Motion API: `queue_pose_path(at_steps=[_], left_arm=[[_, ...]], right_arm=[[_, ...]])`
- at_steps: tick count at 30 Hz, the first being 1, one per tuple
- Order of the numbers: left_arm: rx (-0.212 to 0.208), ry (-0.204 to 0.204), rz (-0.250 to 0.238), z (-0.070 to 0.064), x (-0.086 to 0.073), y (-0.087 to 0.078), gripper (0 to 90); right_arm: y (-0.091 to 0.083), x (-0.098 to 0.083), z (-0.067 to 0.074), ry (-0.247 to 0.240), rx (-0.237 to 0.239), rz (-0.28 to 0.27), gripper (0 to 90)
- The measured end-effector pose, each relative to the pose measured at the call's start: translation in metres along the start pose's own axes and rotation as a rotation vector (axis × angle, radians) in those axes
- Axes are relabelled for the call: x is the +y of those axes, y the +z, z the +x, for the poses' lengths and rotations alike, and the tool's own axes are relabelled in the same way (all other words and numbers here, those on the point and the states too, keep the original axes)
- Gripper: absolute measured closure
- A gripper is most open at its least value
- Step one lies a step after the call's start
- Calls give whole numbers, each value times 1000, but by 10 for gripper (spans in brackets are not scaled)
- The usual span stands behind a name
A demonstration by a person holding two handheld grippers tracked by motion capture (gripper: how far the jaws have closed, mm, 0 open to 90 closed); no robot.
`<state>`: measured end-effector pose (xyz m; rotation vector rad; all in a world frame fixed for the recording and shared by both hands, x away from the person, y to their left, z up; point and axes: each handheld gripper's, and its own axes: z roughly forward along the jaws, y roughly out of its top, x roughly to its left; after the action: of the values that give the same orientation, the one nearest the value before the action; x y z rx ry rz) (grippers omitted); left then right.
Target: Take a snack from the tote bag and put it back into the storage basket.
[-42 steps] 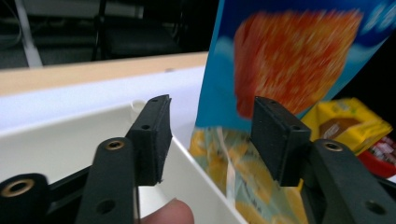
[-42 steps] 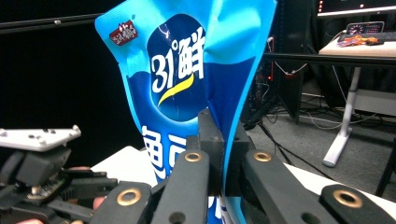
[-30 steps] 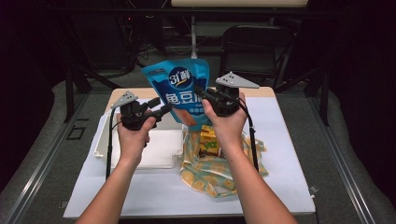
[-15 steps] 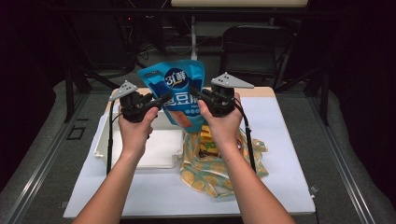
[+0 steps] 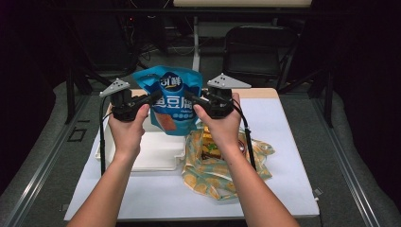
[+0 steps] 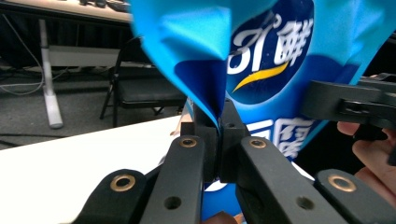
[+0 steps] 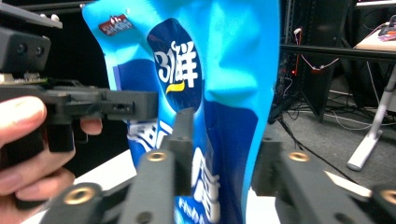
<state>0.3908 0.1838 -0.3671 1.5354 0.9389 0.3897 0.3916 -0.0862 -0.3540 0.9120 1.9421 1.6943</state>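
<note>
Both hands are up over the table [image 5: 293,156], and between them the blue snack bag [image 5: 171,97] is hanging in the air, upright, its white and yellow logo facing the person. In the high view the bag is sitting just above centre, around the twelve o'clock side of the table, clear of the surface.

The left tool [image 6: 218,133] is pinching the bag: in the left gripper view its two black jaws are pressed together with a fold of the blue film caught between them, the bag's edge creasing down into the pinch. In the high view that left tool [image 5: 150,98] is reaching in from nine o'clock of the bag.

The right tool [image 7: 224,140] is telling a different story. In the right gripper view its jaws are standing apart, one on each side of the bag's edge, with a gap showing beside the film, so it is straddling the bag rather than squeezing it. In the high view the right tool [image 5: 191,98] is coming in from three o'clock of the bag.

Down on the table, a white tray [image 5: 156,151] is lying at about eight o'clock of the bag, under the left forearm. Just beside it, toward five o'clock, a crumpled yellow patterned bag [image 5: 208,175] is sprawling open with some packets inside. A black chair [image 5: 257,52] is standing beyond the table's far edge.
</note>
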Motion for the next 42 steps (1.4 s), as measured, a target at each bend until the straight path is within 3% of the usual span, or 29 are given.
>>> queue_pose_path(at_steps=[3, 9, 17, 23, 33, 38, 42], left_arm=[[19, -2, -17, 9, -1, -8, 900], [35, -13, -35, 24, -3, -23, 900], [74, -35, -39, 46, -11, -35, 899], [94, -42, -34, 62, -19, -42, 899], [110, -56, -22, 90, -37, -48, 898], [121, -69, -6, 108, -48, -48, 898], [117, -74, -9, 114, -52, -47, 898]], right_arm=[[-5, -2, 1, -37, 5, 17, 584], [-20, -12, -2, -32, -10, 29, 451], [-45, -34, -20, -1, -37, 32, 448], [-65, -53, -30, -6, -68, 60, 430], [-98, -85, -36, 1, -107, 79, 420], [-113, -109, -44, 44, -130, 98, 421], [-120, -121, -46, 59, -138, 105, 423]])
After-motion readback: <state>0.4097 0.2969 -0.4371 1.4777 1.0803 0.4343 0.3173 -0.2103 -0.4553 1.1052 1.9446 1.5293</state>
